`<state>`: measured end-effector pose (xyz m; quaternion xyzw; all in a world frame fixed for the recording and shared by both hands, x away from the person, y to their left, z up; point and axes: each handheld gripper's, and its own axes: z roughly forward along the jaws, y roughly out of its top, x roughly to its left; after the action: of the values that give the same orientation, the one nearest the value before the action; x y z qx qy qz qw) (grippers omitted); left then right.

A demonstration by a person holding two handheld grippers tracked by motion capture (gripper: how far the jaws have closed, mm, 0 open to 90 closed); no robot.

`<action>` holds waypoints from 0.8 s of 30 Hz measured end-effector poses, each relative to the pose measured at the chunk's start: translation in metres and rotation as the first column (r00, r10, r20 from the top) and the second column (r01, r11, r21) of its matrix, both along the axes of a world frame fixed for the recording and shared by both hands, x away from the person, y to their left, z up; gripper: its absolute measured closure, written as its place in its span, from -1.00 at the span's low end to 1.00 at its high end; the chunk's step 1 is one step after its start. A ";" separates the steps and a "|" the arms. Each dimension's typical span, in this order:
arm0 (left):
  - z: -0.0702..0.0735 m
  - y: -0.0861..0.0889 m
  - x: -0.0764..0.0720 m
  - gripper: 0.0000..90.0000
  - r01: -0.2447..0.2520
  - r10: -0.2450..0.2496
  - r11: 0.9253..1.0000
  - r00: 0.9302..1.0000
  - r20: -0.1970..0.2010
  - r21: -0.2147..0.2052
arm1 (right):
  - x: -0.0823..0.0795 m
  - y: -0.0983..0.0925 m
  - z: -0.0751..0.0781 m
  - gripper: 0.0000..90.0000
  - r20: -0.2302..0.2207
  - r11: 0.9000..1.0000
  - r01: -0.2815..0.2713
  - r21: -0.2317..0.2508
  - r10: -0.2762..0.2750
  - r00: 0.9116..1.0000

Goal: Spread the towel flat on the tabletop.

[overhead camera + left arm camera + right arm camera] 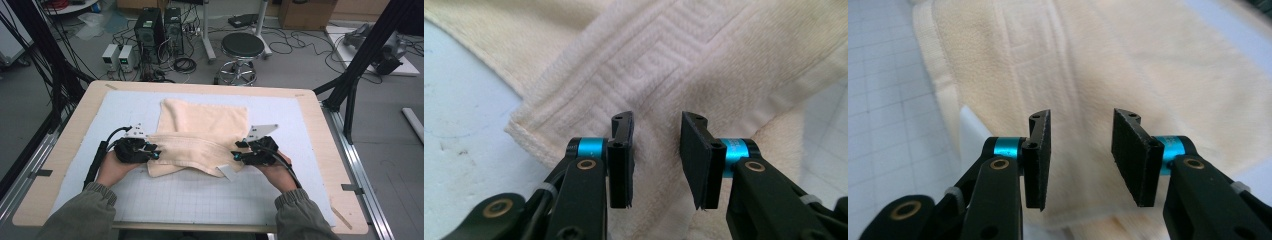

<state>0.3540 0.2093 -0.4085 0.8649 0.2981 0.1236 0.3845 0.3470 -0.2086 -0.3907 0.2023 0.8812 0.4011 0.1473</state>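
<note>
A cream towel (200,135) lies folded over on the pale grid mat (200,195) at mid-table, its near half doubled into a band across the front. My left gripper (156,154) is at the band's left end and my right gripper (235,156) at its right end. In the left gripper view the jaws (656,122) stand apart over the towel's woven border (664,60), with no fabric pinched between them. The right gripper (1080,117) likewise stands open above the towel (1108,75), next to a white label (968,130).
The mat covers a wooden table (65,160). Beyond its far edge are a black stool (242,47), computer towers (150,27) and loose cables on the floor. Black frame posts (362,55) rise at the right and left.
</note>
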 end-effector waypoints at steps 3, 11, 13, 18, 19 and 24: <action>0.003 0.001 -0.002 0.47 -0.003 0.003 1.000 1.000 0.013 -0.022 | -0.005 -0.013 -0.006 0.32 -0.027 0.999 0.026 0.030 -0.025 0.999; 0.000 -0.004 -0.002 0.34 0.004 -0.004 1.000 1.000 0.010 -0.006 | 0.001 0.003 -0.017 0.20 -0.067 1.000 0.009 0.027 -0.007 0.998; -0.005 -0.007 0.000 0.34 0.004 -0.004 1.000 1.000 -0.003 0.007 | 0.006 0.009 -0.026 0.20 -0.092 1.000 0.006 0.013 -0.005 0.996; -0.013 -0.014 0.002 0.47 0.002 -0.002 0.999 1.000 -0.006 0.043 | 0.012 0.017 -0.039 0.39 -0.114 1.000 0.007 0.003 -0.006 0.993; -0.013 -0.015 0.002 0.52 0.001 -0.001 0.999 1.000 -0.003 0.045 | 0.013 0.018 -0.041 0.45 -0.116 1.000 0.009 -0.002 -0.009 0.993; -0.011 -0.018 0.000 0.74 -0.004 0.003 0.998 1.000 0.010 0.065 | 0.013 0.020 -0.043 0.75 -0.122 1.000 0.000 -0.016 -0.002 0.993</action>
<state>0.3536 0.1914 -0.4199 0.8758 0.2934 0.1382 0.3575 0.3596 -0.1890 -0.4335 0.2254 0.8918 0.3807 0.0949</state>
